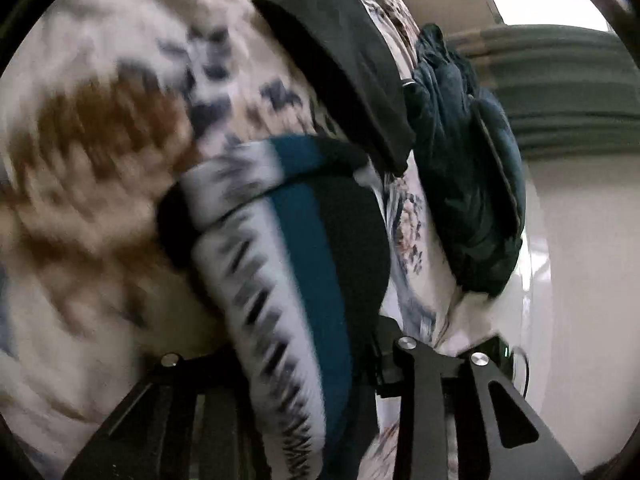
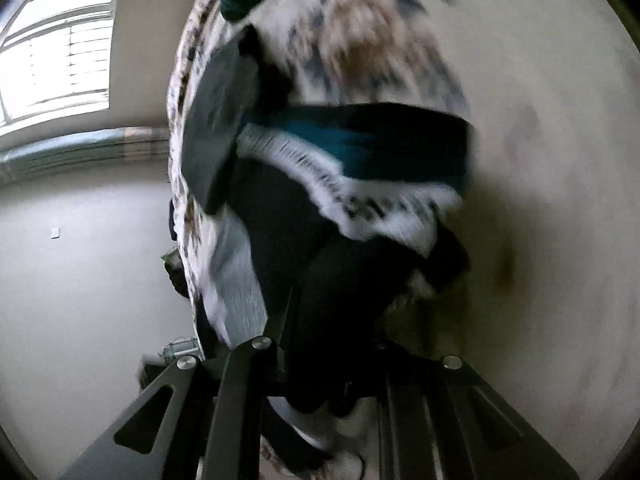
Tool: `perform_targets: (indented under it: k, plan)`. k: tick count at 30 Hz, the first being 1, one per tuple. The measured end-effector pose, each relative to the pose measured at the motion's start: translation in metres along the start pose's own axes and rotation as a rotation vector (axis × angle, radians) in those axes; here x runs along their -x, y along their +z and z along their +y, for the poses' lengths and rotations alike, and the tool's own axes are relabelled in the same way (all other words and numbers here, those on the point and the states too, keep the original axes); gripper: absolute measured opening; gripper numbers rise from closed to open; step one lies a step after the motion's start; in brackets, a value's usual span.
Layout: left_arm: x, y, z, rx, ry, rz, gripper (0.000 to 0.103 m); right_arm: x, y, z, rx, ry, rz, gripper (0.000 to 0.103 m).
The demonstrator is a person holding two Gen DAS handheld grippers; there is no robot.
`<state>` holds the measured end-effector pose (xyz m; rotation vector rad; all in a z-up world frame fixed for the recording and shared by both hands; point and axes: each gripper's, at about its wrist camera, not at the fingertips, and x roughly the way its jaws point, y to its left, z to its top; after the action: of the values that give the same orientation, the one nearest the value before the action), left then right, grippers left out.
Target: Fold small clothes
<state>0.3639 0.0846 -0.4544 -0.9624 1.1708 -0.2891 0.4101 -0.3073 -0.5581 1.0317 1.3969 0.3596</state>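
A small striped garment [image 1: 304, 272], black, teal and white with a dark zigzag edge, hangs between both grippers over a flower-print bedsheet [image 1: 100, 160]. My left gripper [image 1: 320, 360] is shut on one end of it; the cloth covers the fingertips. My right gripper [image 2: 320, 340] is shut on the other end of the same garment [image 2: 360, 152], whose black part drapes over the jaws. Both views are blurred by motion.
A folded black piece [image 1: 340, 68] lies on the sheet beyond the garment and also shows in the right wrist view [image 2: 216, 128]. A dark teal heap of clothes [image 1: 468, 168] sits at the bed's edge. A window [image 2: 56, 52] and pale walls lie beyond.
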Motion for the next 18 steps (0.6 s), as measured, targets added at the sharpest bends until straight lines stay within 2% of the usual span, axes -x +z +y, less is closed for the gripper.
perform_targets:
  k: [1,2,3,4,5,7,8,9,10,12,15,16,17,18]
  plan:
    - [0.005,0.01,0.008,-0.023,0.001,0.023,0.044,-0.004,-0.02,-0.001,-0.02,-0.006,0.018,0.019]
    - [0.006,0.016,0.015,-0.032,0.035,0.032,0.051,-0.013,-0.036,-0.005,-0.044,-0.006,0.059,0.019]
    - [0.008,0.019,0.025,-0.03,0.088,0.039,0.064,-0.021,-0.044,-0.008,-0.05,-0.027,0.096,0.025]
    - [0.008,0.02,0.035,-0.014,0.095,0.057,0.065,-0.031,-0.05,-0.013,-0.05,-0.071,0.142,0.035]
    - [0.007,0.016,0.042,0.002,0.087,0.071,0.065,-0.032,-0.052,-0.016,-0.048,-0.095,0.148,0.04]
    - [0.008,0.007,0.053,0.002,0.085,0.065,0.067,-0.027,-0.05,-0.019,-0.025,-0.114,0.114,0.062]
    - [0.007,0.0,0.056,-0.001,0.074,0.066,0.069,-0.023,-0.047,-0.021,-0.02,-0.105,0.1,0.07]
    - [0.004,-0.01,0.061,0.005,0.074,0.068,0.072,-0.019,-0.044,-0.022,-0.009,-0.101,0.084,0.085]
    - [0.002,-0.019,0.064,0.009,0.069,0.072,0.072,-0.016,-0.045,-0.027,0.003,-0.101,0.079,0.09]
    - [-0.01,-0.03,0.069,0.035,0.041,0.08,0.072,-0.03,-0.038,-0.035,0.009,-0.098,0.092,0.09]
    - [-0.013,-0.039,0.066,0.019,0.015,-0.016,0.07,-0.059,-0.033,-0.046,-0.041,0.002,0.112,0.09]
    - [-0.012,-0.038,0.062,0.006,0.003,-0.051,0.05,-0.064,-0.033,-0.046,-0.046,0.033,0.075,0.075]
    - [-0.014,-0.036,0.057,0.002,-0.008,-0.051,0.035,-0.067,-0.034,-0.037,-0.039,0.069,0.025,0.051]
    - [-0.013,-0.032,0.052,-0.004,0.003,-0.051,0.029,-0.075,-0.035,-0.026,-0.027,0.072,0.031,0.022]
